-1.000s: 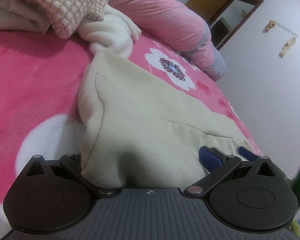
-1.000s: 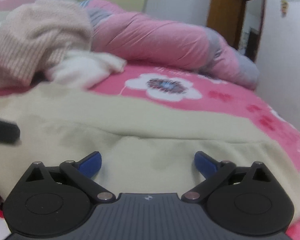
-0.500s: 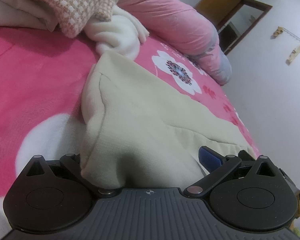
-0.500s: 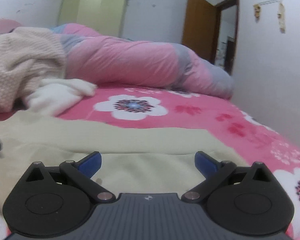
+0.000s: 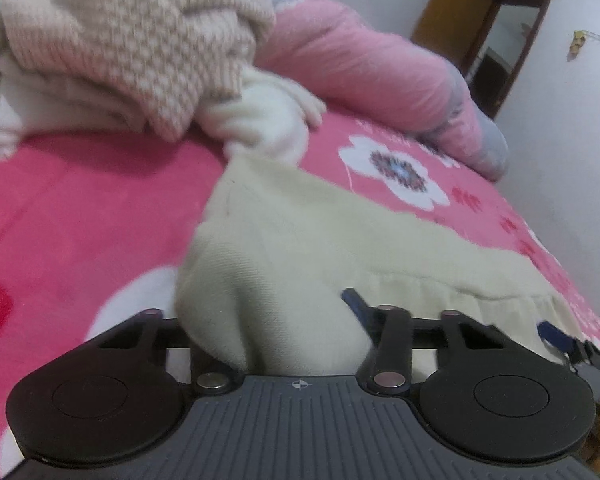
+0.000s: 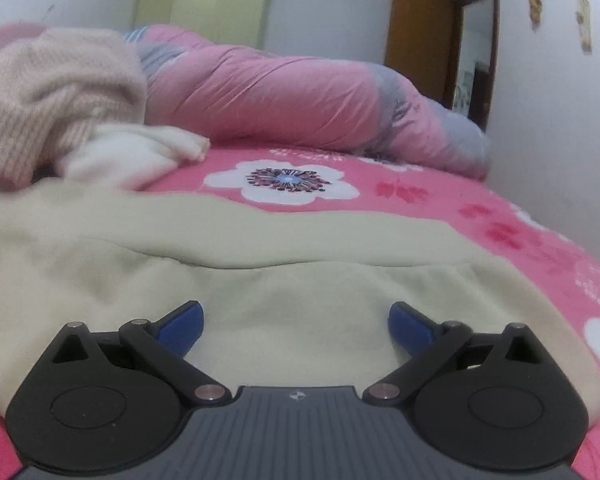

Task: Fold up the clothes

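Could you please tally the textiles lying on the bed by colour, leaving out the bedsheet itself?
Pale yellow garment: 1
Beige knit sweater: 1
White fleecy garment: 1
Pink and grey duvet: 1
Total: 4
More white fabric shows under the sweater; whether it is a separate piece cannot be told.

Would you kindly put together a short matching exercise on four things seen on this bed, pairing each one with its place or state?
Things:
1. cream fleece garment
2. pink-and-beige knitted sweater
3. rolled pink and grey quilt
4. right gripper

Places or states:
A. lying along the far side of the bed
B. fingers spread wide, nothing between them
C. heaped on top of white clothes
D. spread flat, one end bunched between the left gripper's closing fingers

Pairs: 1-D, 2-C, 3-A, 4-B
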`<state>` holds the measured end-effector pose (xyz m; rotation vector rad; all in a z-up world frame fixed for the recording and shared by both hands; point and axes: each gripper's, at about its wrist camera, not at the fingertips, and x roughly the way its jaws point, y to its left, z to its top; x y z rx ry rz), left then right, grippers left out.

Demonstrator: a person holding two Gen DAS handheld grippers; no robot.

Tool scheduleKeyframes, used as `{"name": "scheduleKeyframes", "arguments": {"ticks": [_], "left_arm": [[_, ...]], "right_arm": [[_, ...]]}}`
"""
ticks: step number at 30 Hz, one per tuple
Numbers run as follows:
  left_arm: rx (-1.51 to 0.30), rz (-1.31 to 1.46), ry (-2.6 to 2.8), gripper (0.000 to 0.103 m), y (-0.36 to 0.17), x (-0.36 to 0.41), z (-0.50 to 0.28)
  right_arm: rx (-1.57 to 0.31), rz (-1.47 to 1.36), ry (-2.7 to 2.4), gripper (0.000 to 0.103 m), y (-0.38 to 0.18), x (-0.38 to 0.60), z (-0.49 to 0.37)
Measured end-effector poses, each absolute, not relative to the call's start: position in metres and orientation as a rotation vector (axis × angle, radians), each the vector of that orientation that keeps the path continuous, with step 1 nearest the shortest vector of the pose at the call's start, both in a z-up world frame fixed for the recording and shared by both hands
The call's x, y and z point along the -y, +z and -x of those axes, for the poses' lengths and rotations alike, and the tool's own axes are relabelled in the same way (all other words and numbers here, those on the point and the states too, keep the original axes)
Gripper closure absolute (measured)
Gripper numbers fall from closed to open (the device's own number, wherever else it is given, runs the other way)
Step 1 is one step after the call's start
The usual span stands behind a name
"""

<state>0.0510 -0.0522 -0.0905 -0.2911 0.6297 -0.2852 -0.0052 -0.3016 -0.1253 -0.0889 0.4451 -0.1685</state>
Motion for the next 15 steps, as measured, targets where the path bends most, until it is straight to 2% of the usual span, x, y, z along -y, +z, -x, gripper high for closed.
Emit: {"name": "scheduleKeyframes", "arguments": {"ticks": [1, 4, 15], "left_arm": [[-0.606, 0.283, -0.274, 0.074, -0.086, 0.055, -0.048], [-0.553, 0.28, -0.274, 0.079, -0.068, 0.063, -0.044], [-0.436, 0.213, -0.508, 0.083, -0.004, 0.133, -0.041]], "right_arm": [[-0.452, 0.08, -0.166, 0.001, -0.124, 0.302, 0.004], [-0.453, 0.084, -0.166, 0.001, -0.124, 0.3, 0.006], [-0.433, 0.069, -0.168, 0.001, -0.126, 0.302, 0.01]]}}
